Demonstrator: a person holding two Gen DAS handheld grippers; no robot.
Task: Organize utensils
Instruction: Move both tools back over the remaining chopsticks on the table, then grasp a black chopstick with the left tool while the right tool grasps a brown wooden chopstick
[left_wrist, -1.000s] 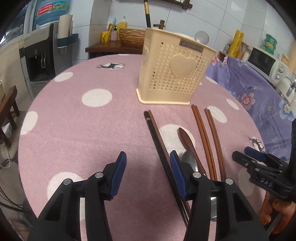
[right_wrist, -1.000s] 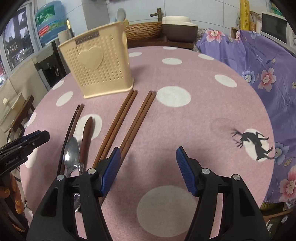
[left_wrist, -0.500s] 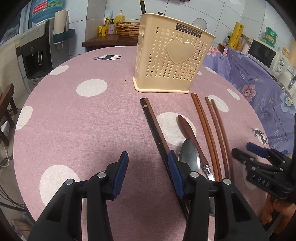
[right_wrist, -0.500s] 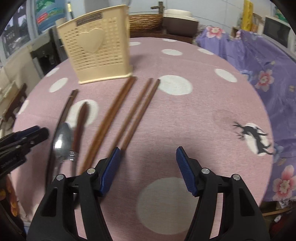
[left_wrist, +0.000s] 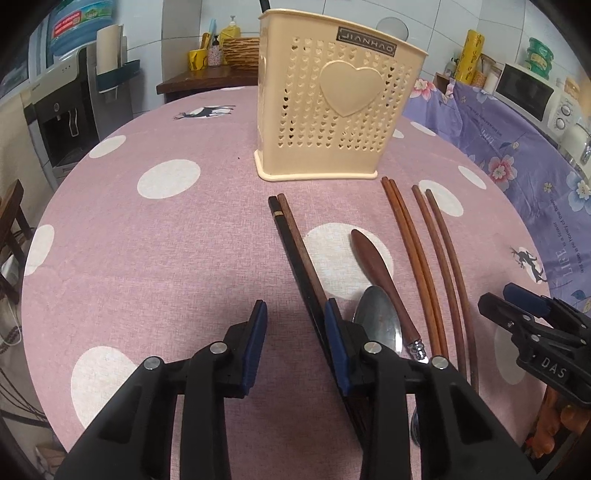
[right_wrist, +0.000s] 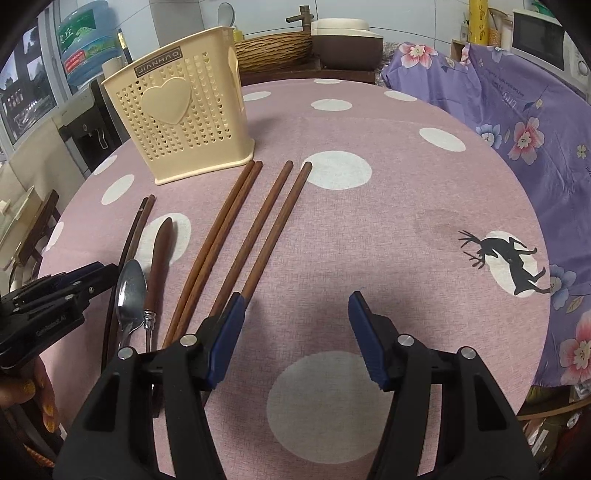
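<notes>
Left wrist view shows the left gripper (left_wrist: 293, 317) angled down over the pink dotted tablecloth (left_wrist: 166, 258), its jaws partly apart and just now narrowing, with only bare cloth between the blue pads. Nothing is held. Its right pad (left_wrist: 334, 332) lies over the near stretch of the dark chopstick pair (left_wrist: 295, 243) (one black stick, one brown, lying side by side); whether pad and sticks actually touch I cannot tell. Just right of that finger are the metal spoon (left_wrist: 376, 321) and, touching it on its far side, the wooden-handled utensil (left_wrist: 380, 273). Further right lie two pairs of reddish-brown chopsticks (left_wrist: 417, 258), all running away from the gripper toward the cream utensil holder (left_wrist: 332, 110), which stands upright ahead, beyond the far tips of the sticks.

Right wrist view shows the right gripper (right_wrist: 295, 317) standing wider open, holding nothing, with plain cloth between its pads. Its left pad (right_wrist: 229, 328) covers the near ends of the rightmost reddish-brown pair; contact is unclear. The holder stands ahead and to the left of this gripper, with the spoon and the dark pair off to its left, next to the left gripper. At the lower left edge a hand (right_wrist: 33, 398) with yellow-painted nails grips that tool.
</notes>
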